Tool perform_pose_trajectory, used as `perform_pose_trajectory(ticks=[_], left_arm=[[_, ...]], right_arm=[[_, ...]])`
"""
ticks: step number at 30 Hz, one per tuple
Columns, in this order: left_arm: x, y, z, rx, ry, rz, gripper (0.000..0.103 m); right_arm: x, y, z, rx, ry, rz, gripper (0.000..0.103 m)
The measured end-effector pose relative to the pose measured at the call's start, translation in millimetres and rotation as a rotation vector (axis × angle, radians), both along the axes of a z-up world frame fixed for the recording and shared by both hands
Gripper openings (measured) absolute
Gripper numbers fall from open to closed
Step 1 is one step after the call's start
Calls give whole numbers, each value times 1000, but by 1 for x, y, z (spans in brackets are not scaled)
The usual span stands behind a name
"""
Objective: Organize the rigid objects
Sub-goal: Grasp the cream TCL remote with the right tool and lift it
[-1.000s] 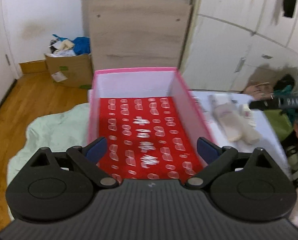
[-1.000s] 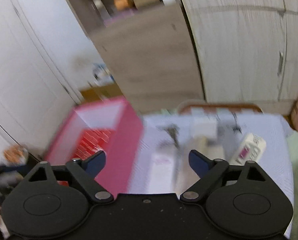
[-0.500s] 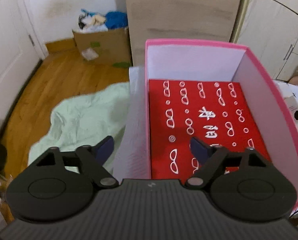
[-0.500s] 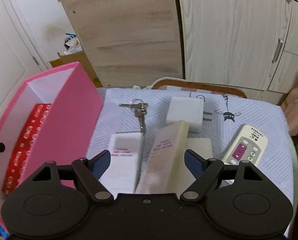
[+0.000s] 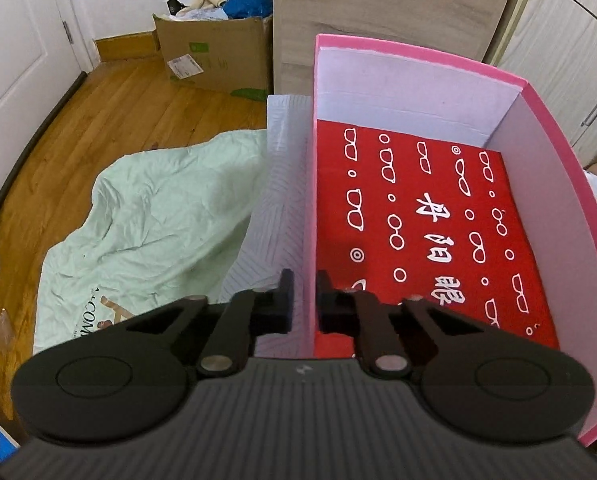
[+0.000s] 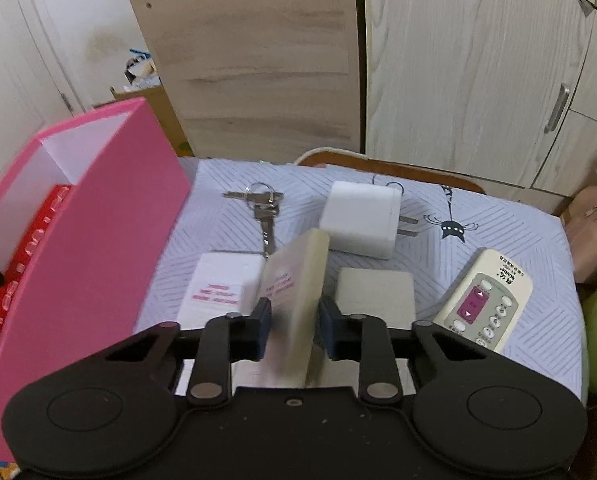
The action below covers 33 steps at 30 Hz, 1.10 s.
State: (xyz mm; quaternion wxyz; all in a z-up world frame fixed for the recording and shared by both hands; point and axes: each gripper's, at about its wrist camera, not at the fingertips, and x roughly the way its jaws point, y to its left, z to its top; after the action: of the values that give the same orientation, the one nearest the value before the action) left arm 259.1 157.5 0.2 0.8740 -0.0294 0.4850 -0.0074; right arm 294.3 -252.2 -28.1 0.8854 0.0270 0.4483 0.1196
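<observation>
Your biggest thing is the pink box [image 5: 418, 68], open on top, with a red printed sheet [image 5: 418, 220] lying on its floor. It sits at about nine o'clock from the small things on the striped cloth [image 6: 498, 216]. Your left gripper [image 5: 303, 300] has just been closing, and now it is clenched on the box's left wall, one finger outside and one inside. That wall looks thin. If you pull hard, I think the wall could bend or the whole box could tip.

Next is the cream case [image 6: 298, 280]. Your right gripper [image 6: 294, 324] has just been closing too, and its pads now squeeze this case, which stands on its edge and leans a bit. It looks smooth, so it may slip or twist when you lift it. If it swings, it could bump the white box with pink writing [image 6: 222, 284] at nine o'clock from it, or the flat cream block [image 6: 374, 292] at three o'clock.

The remote [image 6: 486, 300], the white charger [image 6: 360, 218] and the keys [image 6: 264, 204] wait nearby. Keep clear, or the keys could slide off.
</observation>
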Motion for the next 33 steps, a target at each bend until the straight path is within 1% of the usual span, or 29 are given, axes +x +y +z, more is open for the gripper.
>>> perform_pose_trajectory(ticks=[3,5,10,12,17,18,20,21,23,27,31,33], left_arm=[[-1,-3,3,1,-10,8,4],[-1,-4,4,5,-14,13,4],[-1,-6,6,8,-44,13,4],[0,-6,5,4,-49,15,4],[3,-3,5,-19,-51,24,4],[3,0,4,-25,-50,28,4],[3,-1,4,-26,-46,40,4],[3,-4,5,-17,-45,41,4],[3,-7,6,-7,-42,43,4],[5,-9,7,-6,-32,49,3],[4,-10,9,0,-27,30,3],[3,-10,9,-1,-22,22,3]], right_arm=[[-3,1,8,42,-5,2,21],[-4,7,9,44,-8,8,21],[-3,27,8,-20,-14,44,23],[0,32,5,-27,9,57,26],[6,45,-9,-104,38,50,29],[8,46,-13,-115,44,45,26],[8,47,-14,-159,24,47,21],[8,46,-12,-158,21,39,20],[5,45,-5,-141,10,24,20],[-11,53,24,-136,-87,38,20],[-31,65,60,-59,-187,55,20],[-44,75,80,4,-246,87,20]])
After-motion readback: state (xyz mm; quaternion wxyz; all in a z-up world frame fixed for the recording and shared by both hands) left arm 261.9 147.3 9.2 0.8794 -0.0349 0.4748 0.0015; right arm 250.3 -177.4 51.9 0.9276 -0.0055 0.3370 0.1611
